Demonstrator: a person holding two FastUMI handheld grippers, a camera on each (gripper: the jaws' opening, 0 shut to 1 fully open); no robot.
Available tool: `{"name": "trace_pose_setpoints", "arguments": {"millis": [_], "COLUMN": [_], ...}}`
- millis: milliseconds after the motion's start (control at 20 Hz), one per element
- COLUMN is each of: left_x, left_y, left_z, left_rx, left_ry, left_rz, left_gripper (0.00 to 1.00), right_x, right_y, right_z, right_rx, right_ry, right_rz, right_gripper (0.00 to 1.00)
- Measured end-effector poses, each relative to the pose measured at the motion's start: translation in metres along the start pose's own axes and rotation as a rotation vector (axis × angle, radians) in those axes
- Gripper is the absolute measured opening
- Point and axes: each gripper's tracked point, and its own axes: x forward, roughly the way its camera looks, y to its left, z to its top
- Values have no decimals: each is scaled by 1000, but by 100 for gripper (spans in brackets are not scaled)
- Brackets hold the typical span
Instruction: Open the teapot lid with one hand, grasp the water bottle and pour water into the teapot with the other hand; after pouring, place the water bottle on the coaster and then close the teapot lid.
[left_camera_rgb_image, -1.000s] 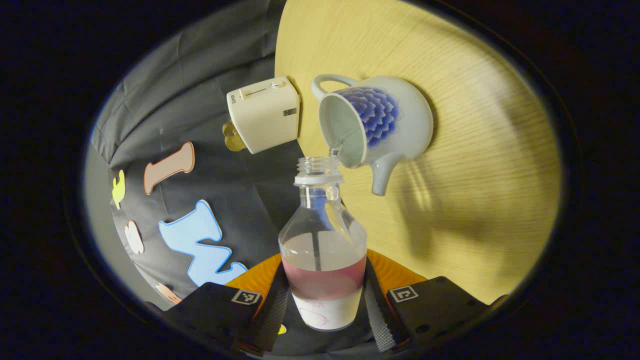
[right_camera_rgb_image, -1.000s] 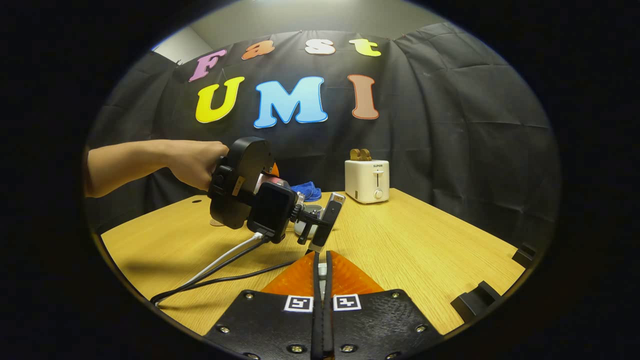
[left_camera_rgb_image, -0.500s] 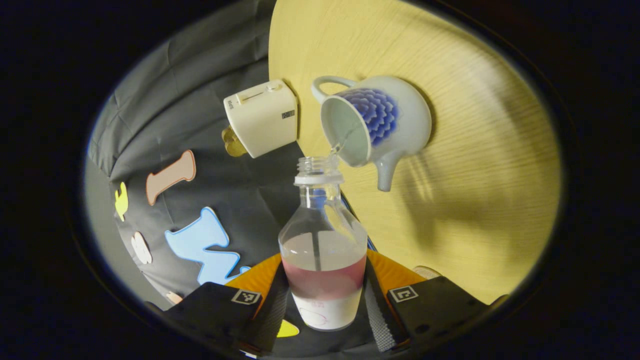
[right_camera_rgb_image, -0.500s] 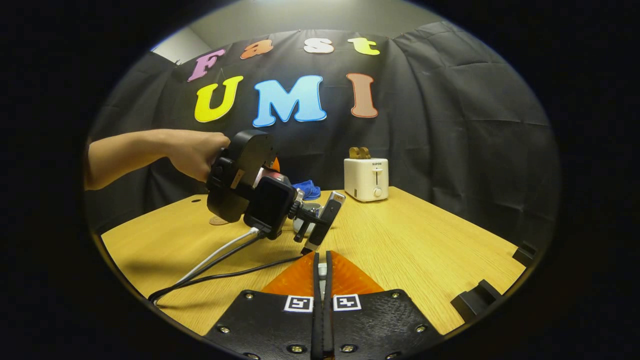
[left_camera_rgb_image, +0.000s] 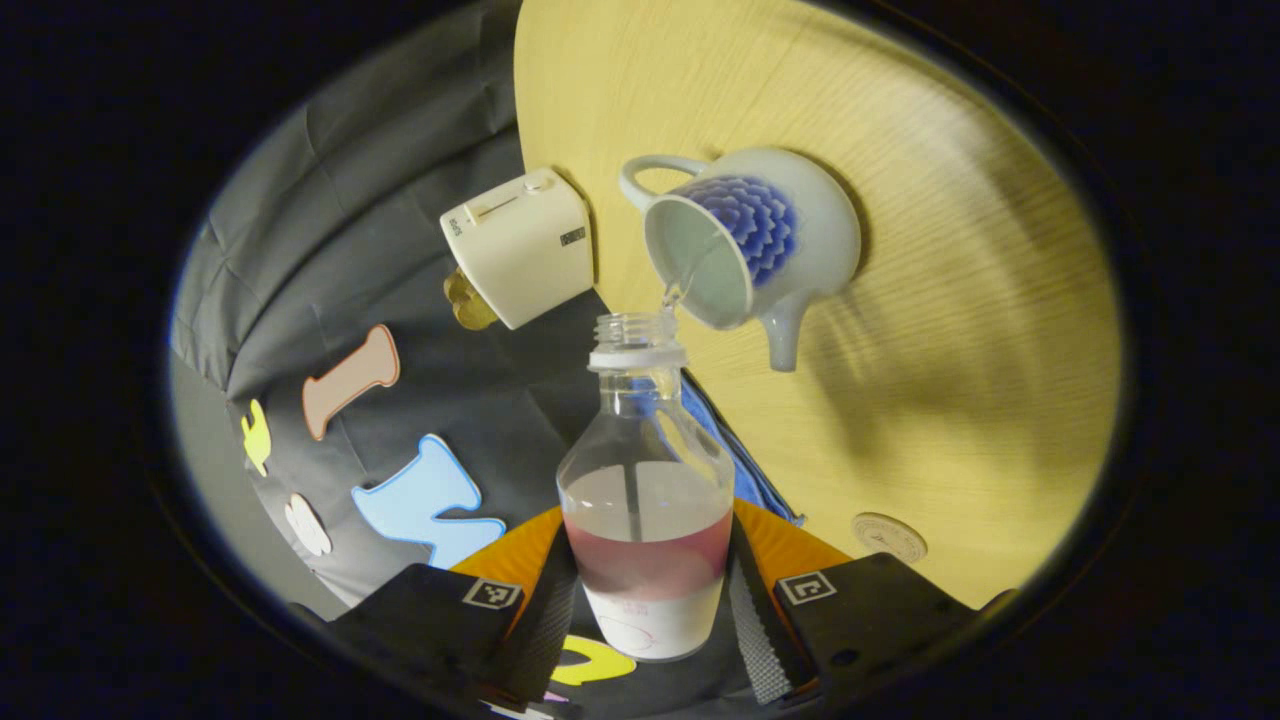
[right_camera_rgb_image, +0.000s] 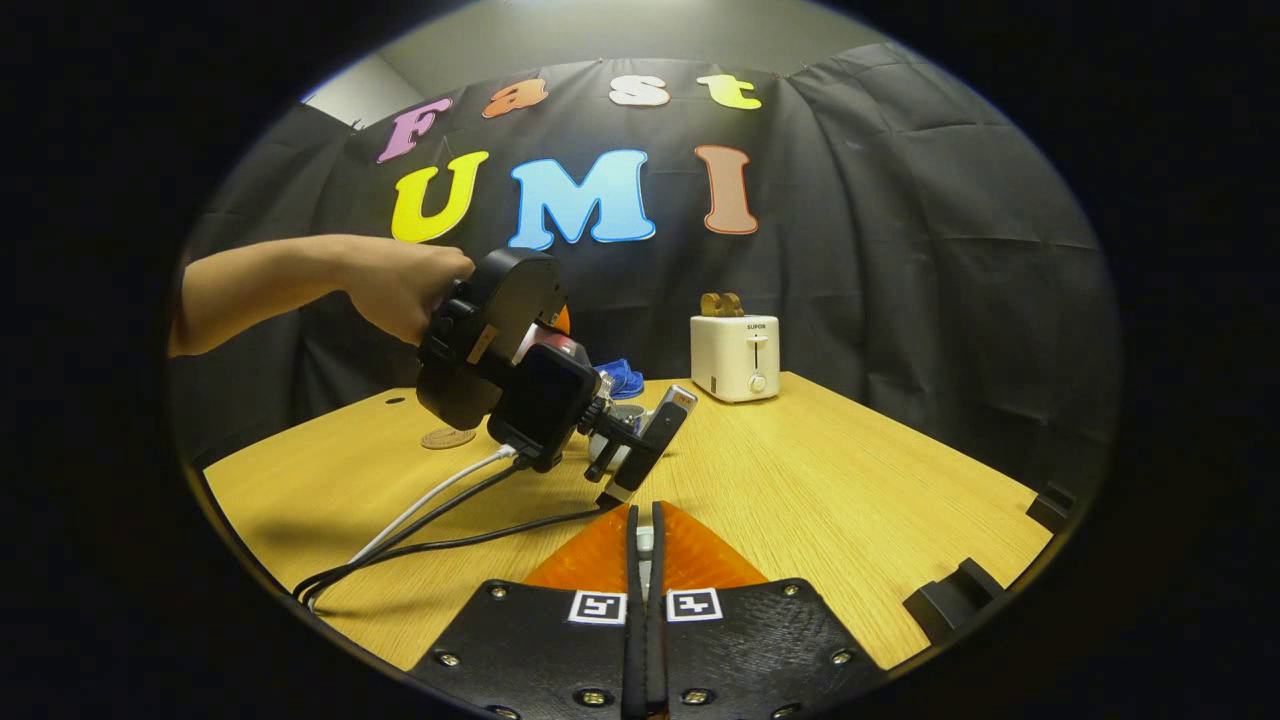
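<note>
The left gripper has its fingers pressed on either side of the water bottle, low on the body near the label band, and the bottle is tipped well over so its open neck sits just beside the rim of the teapot. A thin stream runs from the neck into the pot's open mouth. Gripping low on the body leaves the neck free and lets the tilt meter the flow; there is a good deal of water left in the bottle, so I judge the pour is mid-way, not finishing.

The right gripper is held low over the near part of the bench, well back from the teapot. Its fingers stand nearly together, with something small and pale showing in the slit between them. That may be the lid, kept out of the stream, but I cannot tell.

From that side, a hand holds the left gripper tilted over the teapot, cables trailing toward the near edge.

The coaster lies on the bench, near the teapot and bare, ready for the bottle. A blue cloth lies just behind the teapot, and the toaster stands farther back, beside the wall.
</note>
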Motion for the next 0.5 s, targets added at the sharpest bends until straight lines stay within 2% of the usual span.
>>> {"name": "trace_pose_setpoints", "arguments": {"millis": [150,500], "left_x": [-1,-2], "left_y": [5,12], "left_z": [-3,-5], "left_rx": [34,101], "left_ry": [26,28], "left_rz": [22,17], "left_gripper": [85,84], "right_x": [1,0], "right_y": [-3,-2], "right_z": [-1,1], "right_rx": [0,-4], "right_ry": [1,-2], "right_rz": [-11,-7], "right_gripper": [0,0]}}
